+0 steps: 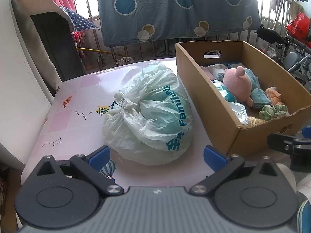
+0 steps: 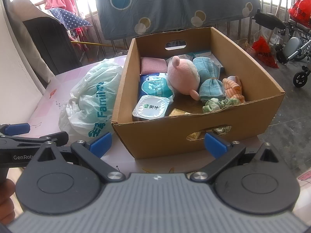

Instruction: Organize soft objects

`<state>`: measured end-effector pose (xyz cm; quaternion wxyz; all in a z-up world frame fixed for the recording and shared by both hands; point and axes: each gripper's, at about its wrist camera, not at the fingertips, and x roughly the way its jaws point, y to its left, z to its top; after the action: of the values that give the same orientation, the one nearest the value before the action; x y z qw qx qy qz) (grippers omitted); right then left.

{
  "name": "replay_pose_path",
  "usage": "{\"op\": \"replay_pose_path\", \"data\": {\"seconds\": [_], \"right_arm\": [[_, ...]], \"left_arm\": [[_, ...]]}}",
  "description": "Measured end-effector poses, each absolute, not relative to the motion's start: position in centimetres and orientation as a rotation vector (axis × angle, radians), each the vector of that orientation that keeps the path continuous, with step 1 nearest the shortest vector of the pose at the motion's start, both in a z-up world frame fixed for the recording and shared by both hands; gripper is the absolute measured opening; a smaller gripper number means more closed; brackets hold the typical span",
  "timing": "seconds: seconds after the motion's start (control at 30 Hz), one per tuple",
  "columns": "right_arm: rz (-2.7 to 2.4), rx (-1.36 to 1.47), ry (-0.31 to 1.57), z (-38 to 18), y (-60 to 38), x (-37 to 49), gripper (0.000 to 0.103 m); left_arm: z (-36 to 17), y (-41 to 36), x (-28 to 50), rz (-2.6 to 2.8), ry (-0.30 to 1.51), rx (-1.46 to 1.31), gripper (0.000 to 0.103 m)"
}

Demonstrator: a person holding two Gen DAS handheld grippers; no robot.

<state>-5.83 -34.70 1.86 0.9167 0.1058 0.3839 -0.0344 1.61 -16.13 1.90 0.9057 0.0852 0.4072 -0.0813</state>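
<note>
A knotted white and green plastic bag [image 1: 153,114] lies on the pink table [image 1: 77,97], left of a brown cardboard box [image 1: 217,112]. My left gripper [image 1: 157,158] is open just in front of the bag, holding nothing. In the right wrist view the box [image 2: 175,134] holds a pink plush toy [image 2: 183,77], blue towels [image 2: 209,77], a pink cloth [image 2: 153,65], an orange striped cloth [image 2: 233,87], a green scrunchie [image 2: 219,104], a tissue pack [image 2: 155,86] and a sealed yoghurt cup [image 2: 151,108]. My right gripper [image 2: 158,142] is open before the box's near wall. The bag [image 2: 93,101] is at its left.
A white wall panel [image 1: 21,89] borders the table's left side. Behind the table hang a blue dotted sheet [image 1: 175,9] and railings. A wheelchair [image 2: 297,54] and red bags [image 2: 264,52] stand on the floor at the right. The other gripper [image 2: 19,137] shows at the left edge.
</note>
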Motion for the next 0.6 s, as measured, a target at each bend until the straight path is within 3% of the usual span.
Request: {"op": "replay_pose_path", "data": {"seconds": [0.6], "right_arm": [[-0.07, 0.216, 0.791, 1.88, -34.71, -5.81, 0.102]], "left_arm": [[1.83, -16.03, 1.51, -0.172, 0.842, 0.18, 0.103]]}}
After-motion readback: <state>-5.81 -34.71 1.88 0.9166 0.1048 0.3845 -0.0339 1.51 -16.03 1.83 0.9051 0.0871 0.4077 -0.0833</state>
